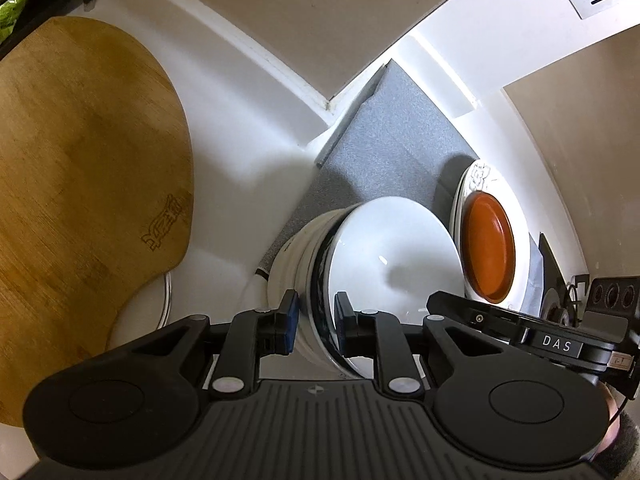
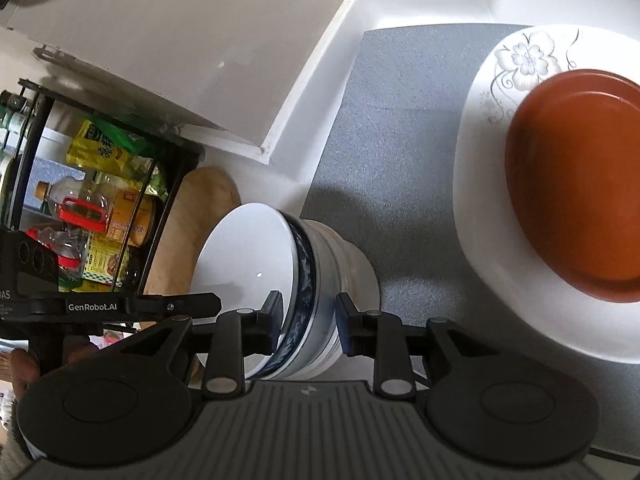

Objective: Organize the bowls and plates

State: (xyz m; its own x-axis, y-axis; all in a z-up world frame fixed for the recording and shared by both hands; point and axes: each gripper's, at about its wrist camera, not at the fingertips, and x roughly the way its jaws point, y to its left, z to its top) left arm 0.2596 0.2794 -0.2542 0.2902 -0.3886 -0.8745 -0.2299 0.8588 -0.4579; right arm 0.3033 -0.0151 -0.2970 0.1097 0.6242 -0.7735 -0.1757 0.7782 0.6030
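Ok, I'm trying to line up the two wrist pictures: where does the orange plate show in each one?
Left wrist view: the orange plate sits right of centre, on a flowered white plate, beyond the right finger.
Right wrist view: the orange plate fills the right edge, on the same flowered white plate.
Shared landmark: the stack of white bowls, which both grippers straddle at the rim, on the grey mat.
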